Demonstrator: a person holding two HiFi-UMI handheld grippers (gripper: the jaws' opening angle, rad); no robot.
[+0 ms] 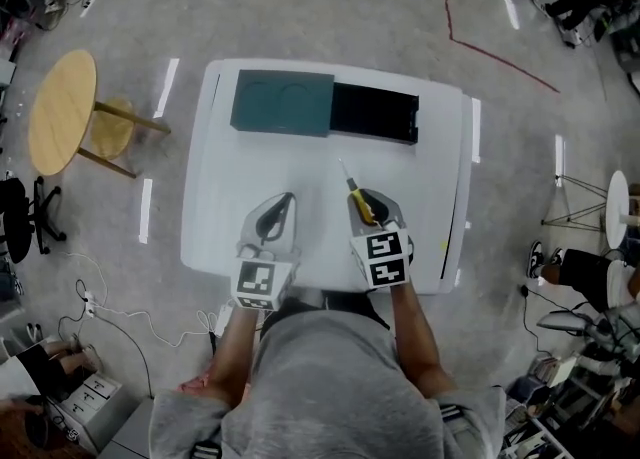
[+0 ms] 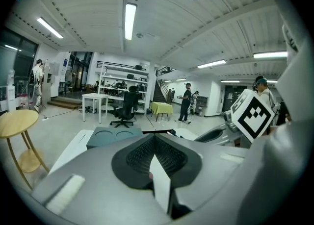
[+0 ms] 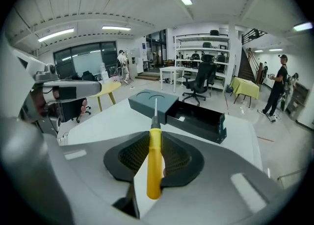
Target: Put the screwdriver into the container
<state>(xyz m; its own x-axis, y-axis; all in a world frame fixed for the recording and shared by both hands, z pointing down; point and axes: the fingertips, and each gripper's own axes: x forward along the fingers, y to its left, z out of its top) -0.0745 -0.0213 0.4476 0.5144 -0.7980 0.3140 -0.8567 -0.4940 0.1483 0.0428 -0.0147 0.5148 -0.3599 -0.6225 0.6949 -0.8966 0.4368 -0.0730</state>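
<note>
Your right gripper [image 3: 155, 138] clamped on screwdriver [image 3: 154, 170]: pads narrow on yellow handle, metal shaft poking forward past jaw tips. Gripper over near part of white bench [image 1: 230, 197]. Shaft points toward far side of bench, where black open container [image 3: 196, 116] lies, one end touching teal box [image 3: 147, 100] with two round recesses in top. Screwdriver well apart from container. Your left gripper [image 2: 155, 138] just beside right one, jaws together, nothing between them.
</note>
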